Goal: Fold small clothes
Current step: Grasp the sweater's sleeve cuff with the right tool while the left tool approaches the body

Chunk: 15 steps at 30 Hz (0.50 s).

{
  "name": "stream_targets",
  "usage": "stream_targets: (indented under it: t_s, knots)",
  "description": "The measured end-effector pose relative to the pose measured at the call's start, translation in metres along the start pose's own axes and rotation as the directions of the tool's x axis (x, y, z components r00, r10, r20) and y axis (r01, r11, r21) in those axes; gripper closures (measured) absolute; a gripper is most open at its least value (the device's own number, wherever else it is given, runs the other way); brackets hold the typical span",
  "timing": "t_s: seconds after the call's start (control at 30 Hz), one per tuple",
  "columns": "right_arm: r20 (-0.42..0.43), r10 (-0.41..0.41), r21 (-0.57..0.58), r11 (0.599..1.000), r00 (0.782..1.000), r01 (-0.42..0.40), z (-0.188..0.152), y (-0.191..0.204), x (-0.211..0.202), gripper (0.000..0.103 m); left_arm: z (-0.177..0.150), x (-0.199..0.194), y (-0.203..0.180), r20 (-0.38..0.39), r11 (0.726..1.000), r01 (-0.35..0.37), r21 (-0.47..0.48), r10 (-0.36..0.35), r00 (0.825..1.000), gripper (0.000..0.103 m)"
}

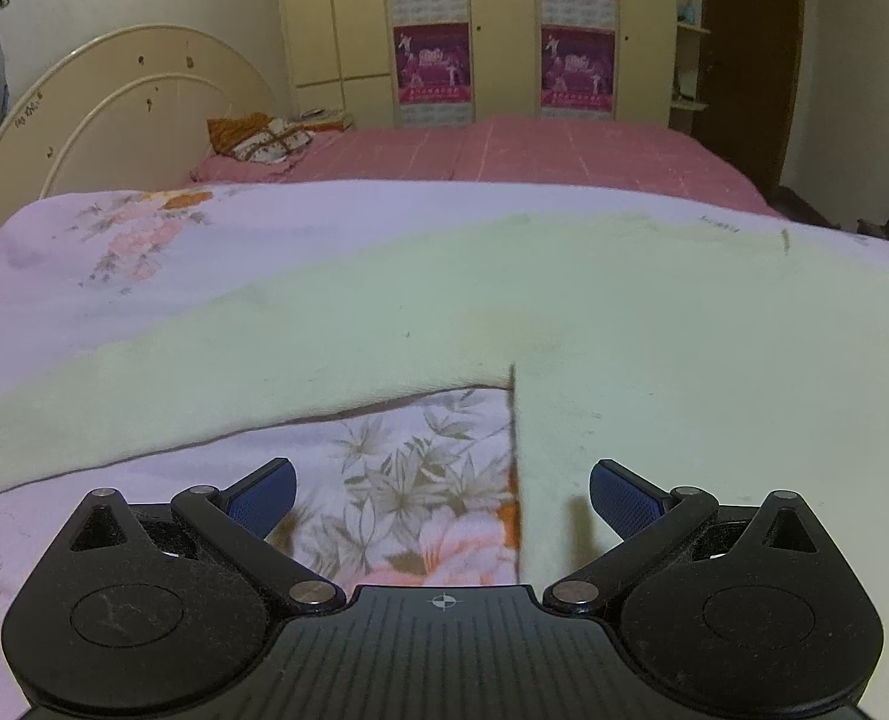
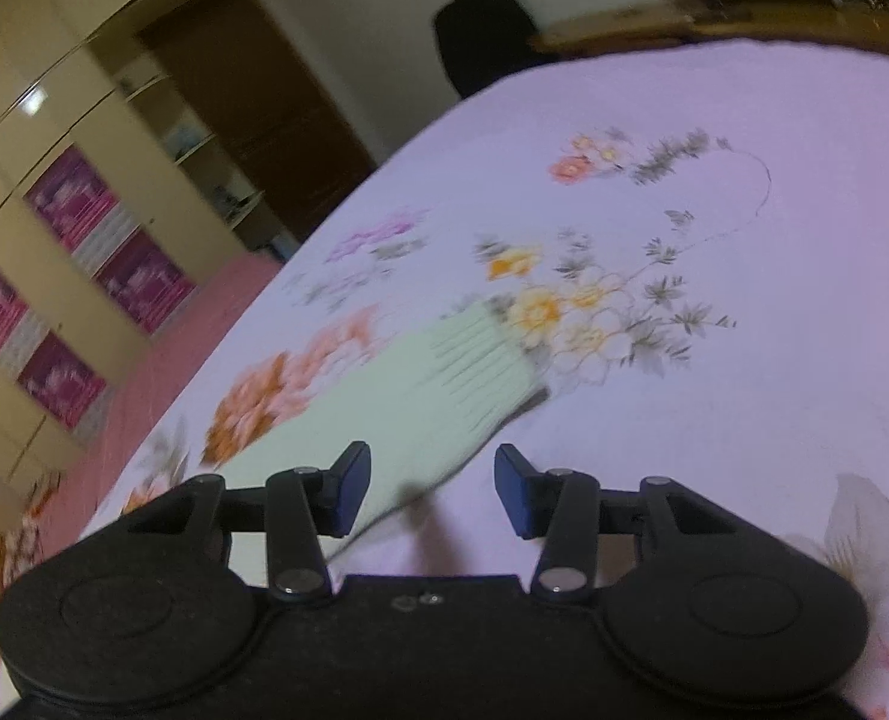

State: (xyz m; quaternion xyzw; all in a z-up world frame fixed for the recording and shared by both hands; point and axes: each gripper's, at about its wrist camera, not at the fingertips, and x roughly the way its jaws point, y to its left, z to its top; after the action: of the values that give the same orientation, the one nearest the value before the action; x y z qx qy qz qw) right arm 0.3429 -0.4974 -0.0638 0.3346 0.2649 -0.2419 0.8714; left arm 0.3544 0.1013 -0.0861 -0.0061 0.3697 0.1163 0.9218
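A pale green long-sleeved top [image 1: 504, 300] lies flat on the floral bedsheet [image 1: 144, 276]. In the left wrist view one sleeve runs out to the left and the body's side edge drops toward my left gripper [image 1: 442, 495], which is open and empty just above that edge. In the right wrist view the other sleeve [image 2: 432, 384] with its ribbed cuff lies on the sheet [image 2: 744, 360]. My right gripper [image 2: 432, 492] is open and empty, hovering over the sleeve short of the cuff. The view is blurred.
A second bed with a pink cover [image 1: 534, 150] and pillows [image 1: 264, 138] stands behind. A cream headboard [image 1: 114, 108] is at the left, wardrobes [image 1: 504, 30] at the back. A dark doorway [image 2: 252, 108] and a wooden footboard [image 2: 744, 18] show in the right wrist view.
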Motion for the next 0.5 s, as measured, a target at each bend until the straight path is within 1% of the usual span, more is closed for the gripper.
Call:
stream_targets:
  t_s: [0.13, 0.23, 0.3, 0.4, 0.43, 0.47, 0.5]
  knots:
    - [-0.017, -0.007, 0.045, 0.999, 1.000, 0.008, 0.009, -0.008, 0.020, 0.067, 0.004, 0.013, 0.002, -0.014, 1.000, 0.003, -0.012, -0.003, 1.000, 0.000]
    - [-0.007, -0.012, 0.036, 0.999, 1.000, 0.012, 0.010, -0.009, 0.025, 0.074, 0.006, 0.020, 0.005, -0.021, 1.000, 0.014, -0.026, -0.015, 1.000, 0.000]
    - [-0.002, -0.026, 0.020, 0.999, 1.000, 0.026, 0.011, -0.007, 0.029, 0.084, 0.008, 0.024, 0.008, -0.023, 0.999, 0.024, -0.035, -0.025, 0.999, 0.000]
    - [-0.003, -0.038, 0.015, 0.999, 0.999, 0.038, 0.014, -0.007, 0.033, 0.093, 0.011, 0.030, 0.016, -0.041, 0.998, 0.046, -0.043, -0.048, 0.998, 0.000]
    - [-0.005, -0.040, 0.009, 0.999, 0.999, 0.040, 0.015, -0.006, 0.034, 0.097, 0.012, 0.030, 0.018, -0.045, 0.998, 0.055, -0.040, -0.057, 0.997, 0.000]
    - [0.003, -0.051, -0.020, 0.999, 0.999, 0.051, 0.016, -0.001, 0.034, 0.098, 0.013, 0.031, 0.021, -0.050, 0.997, 0.067, -0.039, -0.069, 0.996, 0.000]
    - [0.023, -0.053, -0.073, 0.996, 0.998, 0.055, 0.014, 0.009, 0.030, 0.098, 0.014, 0.032, 0.023, -0.056, 0.996, 0.081, -0.039, -0.083, 0.995, 0.000]
